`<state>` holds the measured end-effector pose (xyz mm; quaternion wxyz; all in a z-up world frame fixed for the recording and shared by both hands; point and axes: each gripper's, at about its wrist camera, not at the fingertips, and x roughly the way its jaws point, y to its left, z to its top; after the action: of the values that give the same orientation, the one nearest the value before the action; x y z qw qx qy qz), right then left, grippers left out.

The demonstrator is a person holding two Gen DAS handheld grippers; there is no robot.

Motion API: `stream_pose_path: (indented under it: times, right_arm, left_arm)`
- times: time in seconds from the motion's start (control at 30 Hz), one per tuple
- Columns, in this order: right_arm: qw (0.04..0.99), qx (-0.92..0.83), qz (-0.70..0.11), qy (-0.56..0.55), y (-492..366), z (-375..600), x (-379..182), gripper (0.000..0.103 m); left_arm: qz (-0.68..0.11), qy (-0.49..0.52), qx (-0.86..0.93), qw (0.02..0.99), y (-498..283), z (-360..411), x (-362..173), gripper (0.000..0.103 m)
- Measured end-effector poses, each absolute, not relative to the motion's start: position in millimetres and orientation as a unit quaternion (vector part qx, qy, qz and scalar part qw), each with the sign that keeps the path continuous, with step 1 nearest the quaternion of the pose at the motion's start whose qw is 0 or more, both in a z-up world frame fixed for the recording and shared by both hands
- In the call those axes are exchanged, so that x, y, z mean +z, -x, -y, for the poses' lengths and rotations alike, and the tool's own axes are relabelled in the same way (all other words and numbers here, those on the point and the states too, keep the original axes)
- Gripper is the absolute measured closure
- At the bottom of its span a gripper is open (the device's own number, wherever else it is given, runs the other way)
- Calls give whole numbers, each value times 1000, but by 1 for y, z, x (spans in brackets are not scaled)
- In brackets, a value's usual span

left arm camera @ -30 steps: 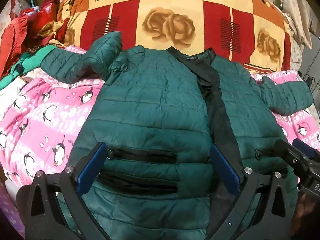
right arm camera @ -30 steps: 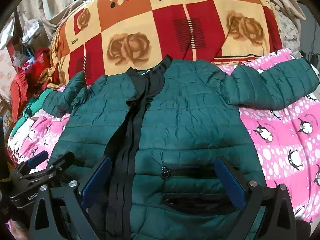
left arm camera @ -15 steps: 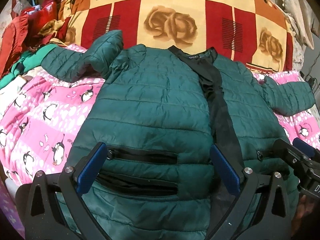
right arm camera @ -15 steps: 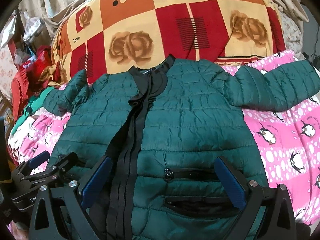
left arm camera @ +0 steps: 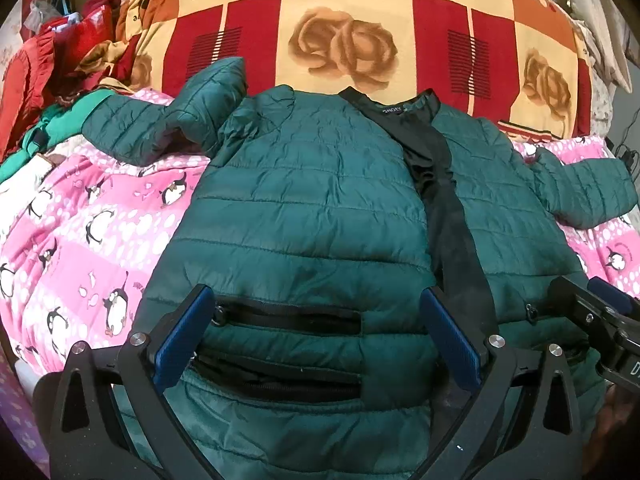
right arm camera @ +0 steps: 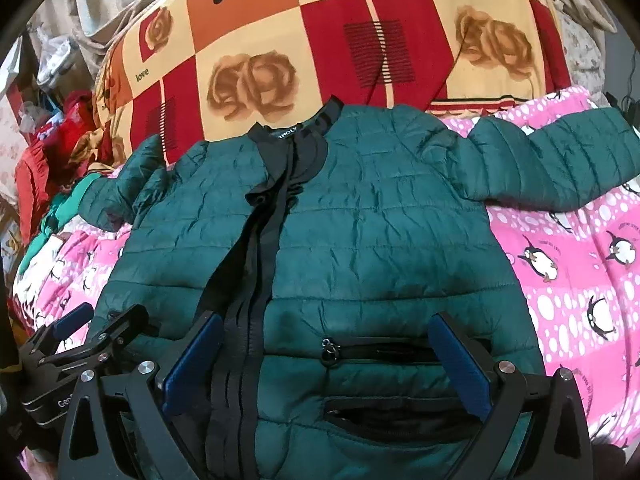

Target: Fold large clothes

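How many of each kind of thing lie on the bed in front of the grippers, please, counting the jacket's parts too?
Green quilted jacket: 1
Jacket sleeves, one out to each side: 2
Zipped front pockets: 2
Pink penguin blanket: 1
Rose-patterned checked quilt: 1
Open grippers, left and right: 2
Total: 9

Dark green jacket (left arm camera: 304,200), seemingly black-trimmed

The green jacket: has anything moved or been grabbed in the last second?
Hardly anything. In both wrist views the green jacket slid slightly lower in the picture, so both cameras tipped or eased a little. Nothing was taken hold of or let go. The left gripper and right gripper stay open over the hem, and the jacket lies spread, sleeves out, on the pink penguin blanket as before.
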<state>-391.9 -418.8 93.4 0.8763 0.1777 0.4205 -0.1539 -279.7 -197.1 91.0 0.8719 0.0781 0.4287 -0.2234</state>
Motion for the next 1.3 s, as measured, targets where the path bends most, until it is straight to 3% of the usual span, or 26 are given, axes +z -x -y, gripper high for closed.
stream_pose_path:
  times: [1.3]
  right_arm:
    - [868,-156,-431,-190,388,429,80,1]
  left_arm:
    - [-425,-93,-212,875,273,198,84,1]
